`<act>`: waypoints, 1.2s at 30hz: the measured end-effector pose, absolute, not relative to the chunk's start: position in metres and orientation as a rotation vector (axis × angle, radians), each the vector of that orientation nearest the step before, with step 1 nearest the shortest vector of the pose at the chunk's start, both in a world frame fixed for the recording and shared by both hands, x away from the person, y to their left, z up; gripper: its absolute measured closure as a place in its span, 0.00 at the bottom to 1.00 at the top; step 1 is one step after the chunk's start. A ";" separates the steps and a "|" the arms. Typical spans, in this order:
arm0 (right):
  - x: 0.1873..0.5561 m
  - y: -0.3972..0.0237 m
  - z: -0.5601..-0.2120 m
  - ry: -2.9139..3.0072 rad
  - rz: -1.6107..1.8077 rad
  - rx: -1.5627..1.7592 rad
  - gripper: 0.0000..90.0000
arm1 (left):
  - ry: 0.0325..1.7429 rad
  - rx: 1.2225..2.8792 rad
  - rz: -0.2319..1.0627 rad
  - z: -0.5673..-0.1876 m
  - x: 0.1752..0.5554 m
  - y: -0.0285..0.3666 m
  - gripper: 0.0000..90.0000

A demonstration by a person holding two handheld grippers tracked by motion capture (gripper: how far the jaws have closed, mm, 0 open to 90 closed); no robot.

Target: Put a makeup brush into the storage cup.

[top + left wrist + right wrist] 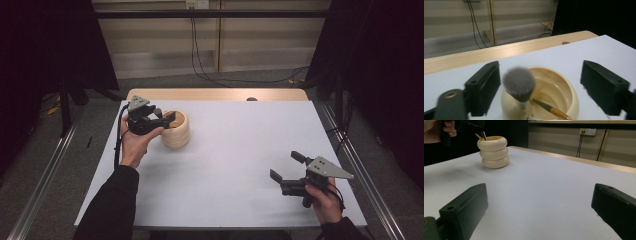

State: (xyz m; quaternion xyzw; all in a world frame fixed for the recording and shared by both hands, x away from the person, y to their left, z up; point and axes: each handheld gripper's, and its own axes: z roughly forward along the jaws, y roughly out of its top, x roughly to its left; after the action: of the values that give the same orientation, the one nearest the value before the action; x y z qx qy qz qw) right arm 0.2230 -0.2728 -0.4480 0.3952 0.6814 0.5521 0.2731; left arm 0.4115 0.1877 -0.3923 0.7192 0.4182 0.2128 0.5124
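A cream ribbed cup [176, 131] stands on the white table's far left. My left gripper [167, 120] hovers right over its mouth, jaws open. In the left gripper view a makeup brush [519, 83] with a fluffy grey head stands upright in the cup [564, 82], between the jaws of the left gripper [541, 75] but touching neither. A thin brush [551, 109] with a gold ferrule leans inside the cup too. My right gripper [286, 166] is held near the table's front right, open, with nothing between its jaws. The right gripper view shows the cup [494, 152] far off beyond the right gripper [539, 202].
The white table top [240, 150] has a wooden strip [215, 94] along its far edge with a small dark hole. Metal rails run along both sides of the table. Cables hang down the back wall [196, 45].
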 end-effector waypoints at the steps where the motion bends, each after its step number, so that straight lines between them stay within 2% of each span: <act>1: 0.223 -0.273 -0.448 1.831 1.485 1.060 0.00 | 1.010 1.728 0.520 -0.392 0.411 0.188 0.12; 4: 0.223 -0.273 -0.448 1.830 1.486 1.060 0.00 | 1.005 1.724 0.499 -0.393 0.412 0.189 0.04; 7: 0.223 -0.272 -0.448 1.827 1.489 1.057 0.00 | 0.978 1.728 0.510 -0.390 0.409 0.189 0.03; 22: 0.222 -0.273 -0.447 1.825 1.483 1.064 0.00 | 0.938 1.701 0.524 -0.387 0.394 0.191 0.02; 36: 0.221 -0.273 -0.446 1.818 1.474 1.068 0.00 | 0.945 1.692 0.531 -0.390 0.368 0.209 0.03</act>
State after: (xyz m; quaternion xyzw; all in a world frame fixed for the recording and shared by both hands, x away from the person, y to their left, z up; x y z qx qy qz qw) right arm 0.2211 -0.2728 -0.4462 0.3985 0.6782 0.5500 0.2805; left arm 0.3685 0.2090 -0.3898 0.7108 0.3969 0.2232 0.5362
